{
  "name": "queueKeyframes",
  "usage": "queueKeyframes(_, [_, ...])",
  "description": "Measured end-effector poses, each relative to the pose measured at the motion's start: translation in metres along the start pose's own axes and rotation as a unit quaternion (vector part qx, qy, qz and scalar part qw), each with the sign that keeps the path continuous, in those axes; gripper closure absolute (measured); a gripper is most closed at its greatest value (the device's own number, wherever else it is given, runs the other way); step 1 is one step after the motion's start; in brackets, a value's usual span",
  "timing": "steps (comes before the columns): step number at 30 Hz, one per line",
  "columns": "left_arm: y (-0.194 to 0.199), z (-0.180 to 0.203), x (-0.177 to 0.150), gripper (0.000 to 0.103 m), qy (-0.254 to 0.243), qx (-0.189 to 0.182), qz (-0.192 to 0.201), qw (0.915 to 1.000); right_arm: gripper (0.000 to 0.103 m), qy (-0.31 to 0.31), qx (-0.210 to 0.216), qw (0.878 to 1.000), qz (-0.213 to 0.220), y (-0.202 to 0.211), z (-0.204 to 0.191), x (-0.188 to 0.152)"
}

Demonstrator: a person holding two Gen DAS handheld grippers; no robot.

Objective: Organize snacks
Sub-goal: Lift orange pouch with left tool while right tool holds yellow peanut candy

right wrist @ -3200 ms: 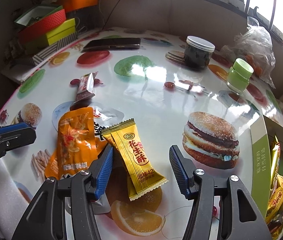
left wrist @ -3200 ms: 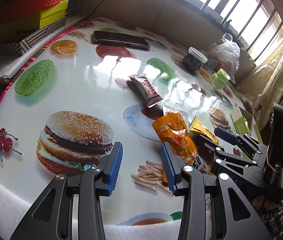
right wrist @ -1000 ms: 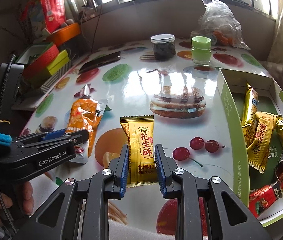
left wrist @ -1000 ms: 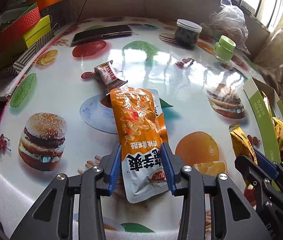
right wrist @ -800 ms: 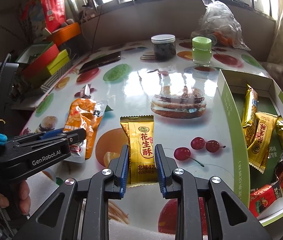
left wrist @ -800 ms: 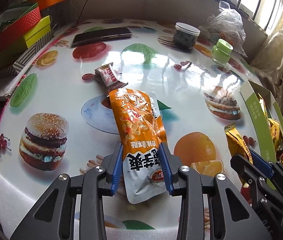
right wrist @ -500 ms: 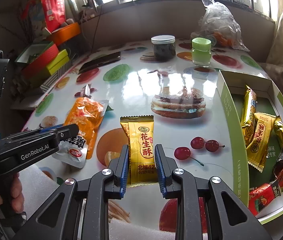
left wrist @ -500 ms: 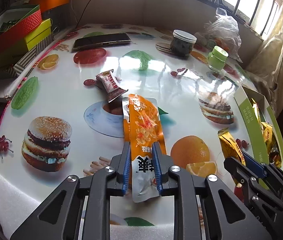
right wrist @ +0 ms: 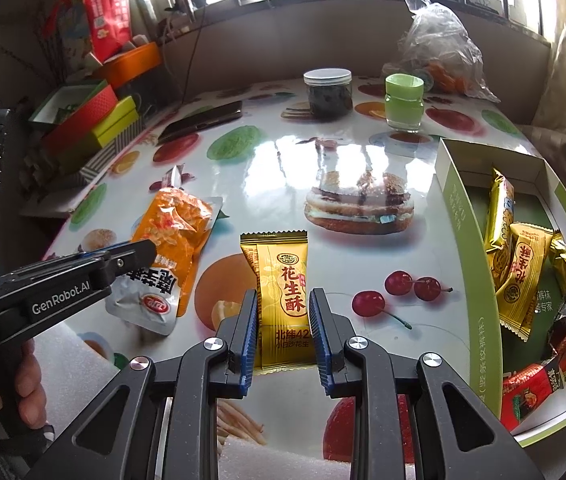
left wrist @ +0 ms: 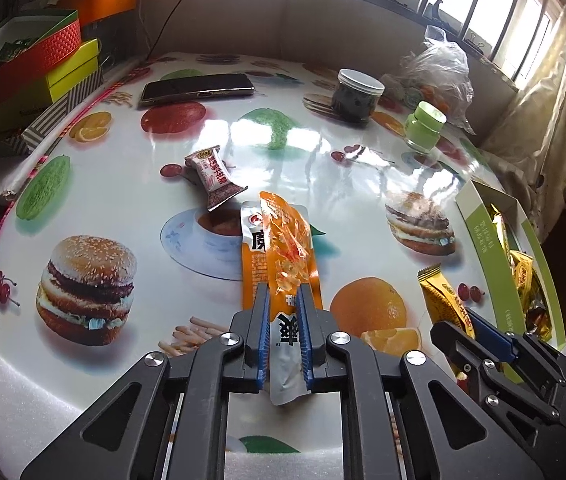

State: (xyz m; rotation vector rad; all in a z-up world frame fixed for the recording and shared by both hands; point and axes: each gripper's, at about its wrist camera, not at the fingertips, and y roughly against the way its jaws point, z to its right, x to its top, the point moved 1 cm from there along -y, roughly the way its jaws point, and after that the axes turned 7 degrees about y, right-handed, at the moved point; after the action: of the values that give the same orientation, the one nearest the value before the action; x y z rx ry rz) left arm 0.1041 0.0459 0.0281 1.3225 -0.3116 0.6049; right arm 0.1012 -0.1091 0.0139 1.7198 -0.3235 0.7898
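The orange snack pouch (left wrist: 283, 256) sits pinched edge-on in your left claw (left wrist: 283, 320). In the left wrist view its blue pads have just been closing and now squeeze the pouch's lower, silver end, folding it into a narrow ridge, with the far end over the surface (left wrist: 323, 148). Hold that squeeze firm, since a slick folded film can probably slip, and lift straight before you swing toward the green box (left wrist: 483, 232) at the right. This view alone shows the small red-and-white packet (left wrist: 213, 174) lying just beyond the pouch, left to collect.

In the right wrist view your right claw (right wrist: 283, 332) clasps the gold peanut-candy bar (right wrist: 287, 292) by its near end, both pads against its sides; the bar lies flat on the surface. Raise it clear of the box's near wall, then drop it among the gold bars (right wrist: 519, 268) inside. Only here do you see the box's contents, the pouch's flat printed face and the hand (right wrist: 11, 392) gripping the left tool.
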Motion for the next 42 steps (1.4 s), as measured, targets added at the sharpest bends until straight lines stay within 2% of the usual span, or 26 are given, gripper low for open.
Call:
queueKeyframes(12, [-0.002, 0.012, 0.004, 0.093, -0.016, -0.019, 0.002, 0.9997, 0.079, -0.007, -0.001, 1.000, 0.003, 0.002, 0.003, -0.002])
queueKeyframes(18, [-0.025, 0.019, 0.000, 0.085, -0.022, -0.005, -0.030, 0.9993, 0.079, -0.015, -0.003, 1.000, 0.003, 0.003, 0.007, -0.004])
queueKeyframes(22, [-0.023, 0.022, -0.001, 0.085, -0.029, 0.005, -0.016, 0.9994, 0.079, -0.020, -0.004, 1.000, 0.003, 0.003, 0.012, -0.004])
queueKeyframes(26, [-0.022, 0.021, 0.000, 0.093, -0.032, 0.009, -0.015, 0.9994, 0.079, -0.023, -0.004, 1.000, 0.002, 0.003, 0.013, -0.004])
queueKeyframes(30, [-0.018, 0.020, 0.001, 0.094, -0.028, 0.007, -0.009, 0.9995, 0.079, -0.022, -0.005, 1.000, 0.003, 0.004, 0.013, -0.004])
queueKeyframes(42, [0.015, 0.029, 0.008, 0.094, -0.031, -0.031, 0.015, 0.9989, 0.079, -0.015, -0.019, 0.999, 0.020, 0.024, 0.010, 0.000])
